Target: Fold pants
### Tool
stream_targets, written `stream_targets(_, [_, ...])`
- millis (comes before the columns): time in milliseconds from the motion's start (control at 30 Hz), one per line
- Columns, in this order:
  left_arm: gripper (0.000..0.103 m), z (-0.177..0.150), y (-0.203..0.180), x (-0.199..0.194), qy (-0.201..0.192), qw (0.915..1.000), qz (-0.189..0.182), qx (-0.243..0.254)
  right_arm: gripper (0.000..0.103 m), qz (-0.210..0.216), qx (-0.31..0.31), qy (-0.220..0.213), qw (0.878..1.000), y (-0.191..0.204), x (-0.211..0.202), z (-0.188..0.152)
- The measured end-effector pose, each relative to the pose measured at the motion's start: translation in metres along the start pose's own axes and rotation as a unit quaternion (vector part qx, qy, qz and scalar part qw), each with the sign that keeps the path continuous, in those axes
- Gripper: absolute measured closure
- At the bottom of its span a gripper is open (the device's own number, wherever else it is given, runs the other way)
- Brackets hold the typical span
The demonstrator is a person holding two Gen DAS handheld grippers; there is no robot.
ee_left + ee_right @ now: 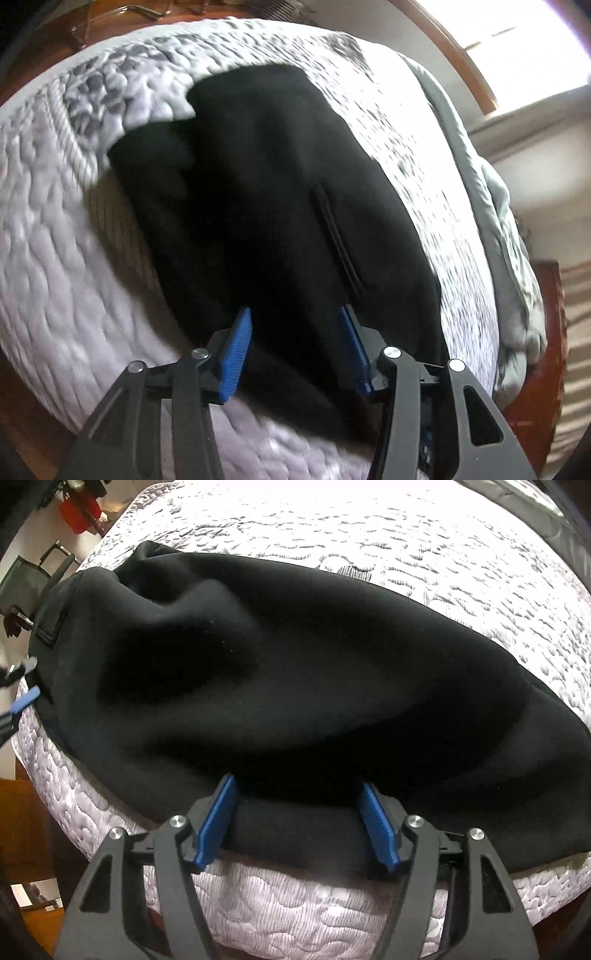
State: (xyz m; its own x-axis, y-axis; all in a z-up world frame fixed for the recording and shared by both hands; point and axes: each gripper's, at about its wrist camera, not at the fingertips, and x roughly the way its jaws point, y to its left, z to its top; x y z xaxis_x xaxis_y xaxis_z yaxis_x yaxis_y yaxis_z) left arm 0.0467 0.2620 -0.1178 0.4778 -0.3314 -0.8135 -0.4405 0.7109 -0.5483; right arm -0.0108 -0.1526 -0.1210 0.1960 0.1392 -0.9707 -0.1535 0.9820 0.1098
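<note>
Black pants [266, 192] lie folded lengthwise on a white quilted bed [55, 240], a zip pocket showing on top. My left gripper [295, 314] hovers over their near end, blue pads apart, the cloth below them and not pinched. In the right wrist view the pants [295, 672] stretch across the bed [406, 535] with a raised wrinkle at the left. My right gripper [298, 782] stands open at the near edge, and a strip of the pants' edge lies between its blue pads. The left gripper [29, 681] shows at the far left end of the pants, open.
A grey blanket [480, 184] is bunched along the bed's right side, next to a wooden bed frame [532, 369] and a bright window [517, 37]. Beyond the bed's left corner are a red object [77, 513], a dark case [29, 579] and wooden flooring [22, 812].
</note>
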Motion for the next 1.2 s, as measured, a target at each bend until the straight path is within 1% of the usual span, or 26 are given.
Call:
stream_targets(67, [0.054, 0.011, 0.004, 0.003, 0.003, 0.9999, -0.001, -0.012, 0.036, -0.003, 0.000, 0.001, 1.000, 0.002, 0.001, 0.002])
stream_targets(100, [0.052, 0.015, 0.004, 0.006, 0.006, 0.9999, -0.002, -0.015, 0.036, -0.003, 0.000, 0.001, 1.000, 0.003, 0.001, 0.002])
stream_targets(167, [0.048, 0.020, 0.003, 0.009, 0.011, 0.9998, -0.004, -0.018, 0.035, -0.002, 0.001, 0.002, 1.000, 0.003, 0.002, 0.004])
stream_targets(233, [0.047, 0.020, 0.000, 0.009, 0.012, 0.9996, -0.006, -0.026, 0.035, -0.001, 0.001, 0.003, 1.000, -0.006, 0.001, 0.003])
stream_targets(300, [0.048, 0.020, -0.007, 0.005, 0.012, 0.9997, -0.015, -0.017, 0.035, -0.001, 0.000, 0.003, 1.000, -0.008, 0.002, 0.002])
stream_targets(400, [0.048, 0.017, -0.017, 0.002, 0.012, 0.9998, -0.013, 0.000, 0.034, -0.001, 0.000, 0.003, 1.000, -0.008, 0.002, 0.003])
stream_targets(433, [0.049, 0.016, -0.018, 0.003, 0.012, 0.9999, -0.012, 0.002, 0.034, 0.000, 0.000, 0.003, 1.000, -0.008, 0.005, 0.003])
stream_targets(467, [0.053, 0.017, -0.017, 0.004, 0.013, 0.9999, -0.010, 0.000, 0.034, 0.001, 0.000, 0.004, 1.000, -0.009, 0.006, 0.004])
stream_targets(500, [0.061, 0.018, -0.019, 0.006, 0.013, 0.9999, -0.008, -0.002, 0.034, 0.001, 0.001, 0.004, 1.000, -0.008, 0.007, 0.005])
stream_targets(567, [0.075, 0.022, -0.022, 0.015, 0.018, 0.9998, -0.001, -0.009, 0.034, 0.001, 0.000, 0.003, 1.000, -0.008, 0.007, 0.006])
stream_targets(600, [0.079, 0.024, -0.020, 0.018, 0.022, 0.9997, -0.004, -0.010, 0.034, 0.001, 0.000, 0.002, 1.000, -0.010, 0.009, 0.004])
stream_targets(700, [0.086, 0.024, -0.019, 0.016, 0.018, 0.9994, -0.012, -0.025, 0.034, 0.003, 0.000, 0.001, 1.000, -0.013, 0.009, 0.002])
stream_targets(767, [0.088, 0.017, -0.024, 0.001, -0.006, 0.9996, -0.014, -0.023, 0.034, 0.005, 0.000, 0.000, 1.000, -0.013, 0.009, 0.000])
stream_targets(833, [0.088, 0.003, -0.034, -0.024, -0.043, 0.9988, -0.025, -0.005, 0.034, 0.007, -0.001, -0.001, 1.000, -0.014, 0.009, -0.001])
stream_targets(933, [0.088, -0.018, -0.034, -0.049, -0.065, 0.9975, -0.028, 0.005, 0.034, 0.010, -0.001, 0.000, 1.000, -0.014, 0.010, -0.003])
stream_targets(1000, [0.088, -0.028, -0.023, -0.052, -0.068, 0.9975, -0.017, -0.002, 0.034, 0.010, -0.002, 0.001, 1.000, -0.014, 0.010, -0.003])
stream_targets(1067, [0.088, -0.034, -0.008, -0.041, -0.054, 0.9984, 0.000, -0.012, 0.033, 0.010, -0.004, 0.000, 1.000, -0.015, 0.010, -0.003])
stream_targets(1133, [0.088, -0.038, 0.011, -0.024, -0.031, 0.9990, 0.013, -0.029, 0.033, 0.011, -0.005, 0.000, 1.000, -0.015, 0.011, -0.003])
stream_targets(1200, [0.085, -0.035, 0.019, -0.010, -0.025, 0.9993, 0.007, -0.026, 0.033, 0.013, -0.005, -0.001, 1.000, -0.016, 0.011, -0.002])
